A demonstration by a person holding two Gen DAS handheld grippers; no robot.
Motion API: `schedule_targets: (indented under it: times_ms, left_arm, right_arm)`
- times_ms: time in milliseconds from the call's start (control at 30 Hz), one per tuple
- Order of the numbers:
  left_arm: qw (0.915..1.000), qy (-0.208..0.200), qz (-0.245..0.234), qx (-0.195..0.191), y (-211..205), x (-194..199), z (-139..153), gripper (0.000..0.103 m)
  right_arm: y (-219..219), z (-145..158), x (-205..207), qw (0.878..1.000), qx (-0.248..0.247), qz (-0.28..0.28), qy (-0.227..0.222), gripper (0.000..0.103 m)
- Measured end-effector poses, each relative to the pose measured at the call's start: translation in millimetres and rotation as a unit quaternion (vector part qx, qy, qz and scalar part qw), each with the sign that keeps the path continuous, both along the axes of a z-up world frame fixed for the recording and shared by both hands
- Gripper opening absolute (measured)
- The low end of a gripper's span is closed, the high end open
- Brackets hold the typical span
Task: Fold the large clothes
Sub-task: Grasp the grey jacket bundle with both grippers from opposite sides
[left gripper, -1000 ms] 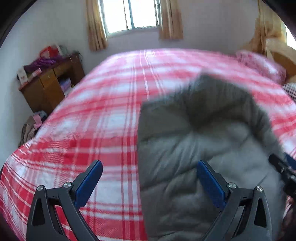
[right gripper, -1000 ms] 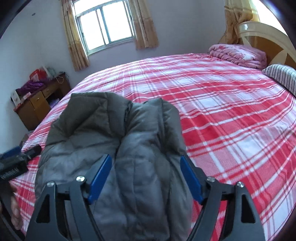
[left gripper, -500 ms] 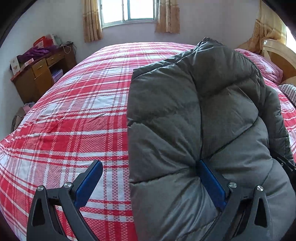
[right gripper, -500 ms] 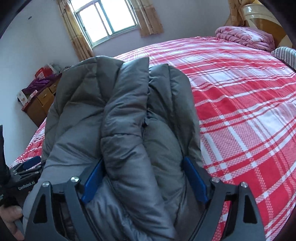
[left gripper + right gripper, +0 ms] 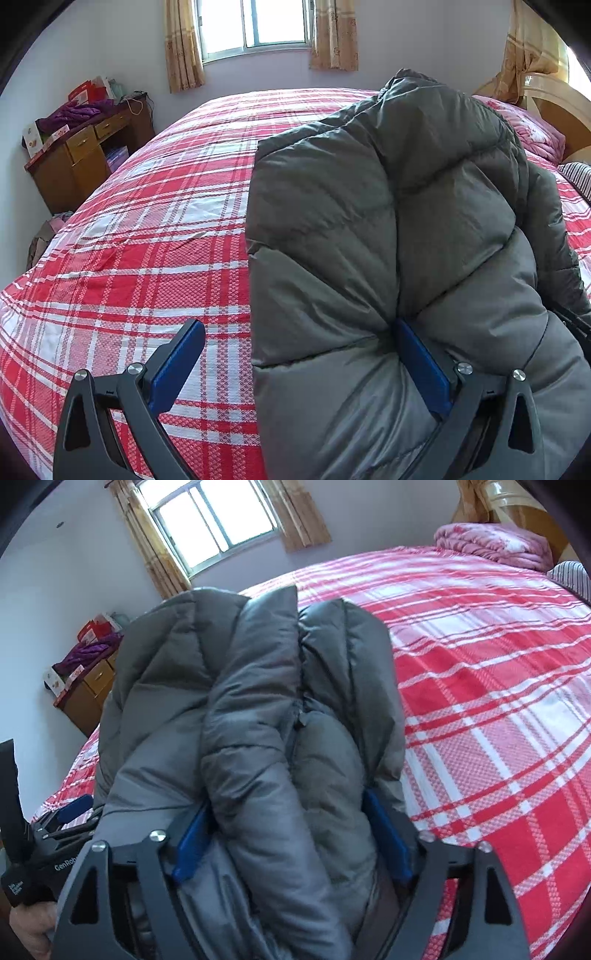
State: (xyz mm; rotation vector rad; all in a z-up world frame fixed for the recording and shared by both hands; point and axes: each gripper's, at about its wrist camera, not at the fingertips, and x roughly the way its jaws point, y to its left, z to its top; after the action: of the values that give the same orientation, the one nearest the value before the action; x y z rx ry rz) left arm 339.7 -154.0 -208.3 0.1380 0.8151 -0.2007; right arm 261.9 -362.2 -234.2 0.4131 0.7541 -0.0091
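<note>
A grey puffer jacket [image 5: 388, 229] is bundled and lifted above the red plaid bed [image 5: 155, 221]. My left gripper [image 5: 299, 365] stands wide open; its left finger [image 5: 177, 365] is free over the bed and its right finger [image 5: 421, 365] presses into the jacket's side. In the right wrist view the jacket [image 5: 258, 709] fills the space between the fingers of my right gripper [image 5: 291, 834], which stands wide with thick folds packed between its blue pads [image 5: 384, 830]. The left gripper [image 5: 70, 808] shows at the left edge there.
A wooden desk [image 5: 81, 155] with clutter stands by the far left wall under a window [image 5: 258, 22]. A folded pink quilt [image 5: 491, 546] and a striped pillow [image 5: 569, 576] lie by the wooden headboard [image 5: 554, 107]. Clothes lie on the floor [image 5: 44, 236] left of the bed.
The jacket has risen from lying low on the bed to standing tall in front of both cameras. Both grippers have come up with it and closer to it.
</note>
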Motion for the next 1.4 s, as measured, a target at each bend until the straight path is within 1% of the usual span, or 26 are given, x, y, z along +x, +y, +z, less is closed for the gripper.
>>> schedule_targets:
  times_ms: [67, 167, 300, 400, 500, 567, 667, 733, 800, 900, 967, 1000, 1067, 1133, 1200, 1267, 1300, 1333, 1400]
  left_arm:
    - [0.9999, 0.002, -0.004, -0.01, 3.2, 1.1, -1.0, 0.102]
    - [0.9998, 0.006, -0.004, -0.017, 4.7, 2.3, -1.5, 0.102]
    - [0.9999, -0.003, -0.007, -0.011, 3.8, 0.8, -1.1, 0.102]
    - [0.9999, -0.005, -0.006, -0.012, 5.0, 0.4, -1.5, 0.102]
    - [0.9999, -0.008, -0.006, -0.011, 4.6, -1.6, -1.2, 0.102]
    - [0.9999, -0.01, -0.007, -0.01, 3.8, -4.0, -0.8, 0.102]
    - [0.9999, -0.01, -0.008, -0.011, 3.6, -5.0, -0.5, 0.102]
    - [0.9998, -0.009, -0.008, -0.013, 3.3, -4.3, -0.7, 0.102]
    - [0.9998, -0.008, -0.009, -0.017, 3.2, -4.2, -0.8, 0.102]
    - [0.9997, -0.005, -0.01, -0.024, 4.5, -3.2, -1.0, 0.102]
    - [0.9995, -0.002, -0.011, -0.029, 5.3, -2.2, -1.8, 0.102]
    - [0.9994, 0.0, -0.011, -0.031, 6.2, -1.2, -2.1, 0.102]
    - [0.9993, 0.003, -0.012, -0.034, 7.0, 0.4, -2.6, 0.102]
    - [0.9991, 0.006, -0.014, -0.039, 9.1, 1.8, -3.3, 0.102]
    - [0.9987, 0.01, -0.015, -0.048, 11.8, 3.4, -4.4, 0.102]
    - [0.9986, 0.011, -0.015, -0.049, 11.7, 3.6, -4.5, 0.102]
    - [0.9986, 0.012, -0.015, -0.048, 11.4, 4.0, -4.7, 0.102]
    - [0.9986, 0.012, -0.016, -0.049, 11.3, 4.2, -4.8, 0.102]
    - [0.9985, 0.013, -0.017, -0.051, 12.0, 3.8, -5.1, 0.102]
  right_arm:
    - [2.2, 0.8, -4.1, 1.0, -0.001, 0.005, -0.008, 0.077]
    - [-5.5, -1.8, -6.5, 1.0, 0.019, 0.007, -0.013, 0.077]
    - [-14.4, -2.6, -13.4, 0.999, 0.031, -0.015, -0.029, 0.079]
    - [-21.1, -4.5, -18.6, 0.998, 0.052, -0.021, -0.035, 0.08]
    - [-19.4, -3.0, -20.9, 0.998, 0.041, -0.025, -0.035, 0.08]
    - [-18.1, -0.8, -25.4, 0.998, 0.031, -0.04, -0.043, 0.083]
    - [-19.5, -0.8, -24.9, 0.997, 0.037, -0.045, -0.045, 0.084]
    - [-19.4, 1.8, -31.3, 0.996, 0.027, -0.058, -0.058, 0.084]
    - [-21.6, 2.0, -37.6, 0.995, 0.031, -0.068, -0.069, 0.086]
    - [-24.9, 0.5, -39.0, 0.994, 0.044, -0.07, -0.068, 0.089]
    - [-24.9, 1.4, -41.0, 0.994, 0.037, -0.078, -0.067, 0.095]
    - [-24.7, 1.6, -40.7, 0.994, 0.032, -0.082, -0.064, 0.097]
    - [-21.6, 1.0, -36.3, 0.994, 0.027, -0.09, -0.049, 0.103]
    - [-22.4, 1.6, -34.7, 0.994, 0.024, -0.096, -0.044, 0.103]
    - [-15.8, 8.6, -40.0, 0.992, -0.006, -0.111, -0.061, 0.103]
    - [-13.4, 11.7, -42.8, 0.99, -0.017, -0.124, -0.068, 0.103]
    - [-14.2, 10.6, -40.0, 0.99, -0.012, -0.122, -0.063, 0.103]
    - [-17.6, 6.9, -33.9, 0.993, 0.004, -0.112, -0.049, 0.103]
    - [-25.6, 2.3, -28.6, 0.994, 0.035, -0.095, -0.04, 0.103]
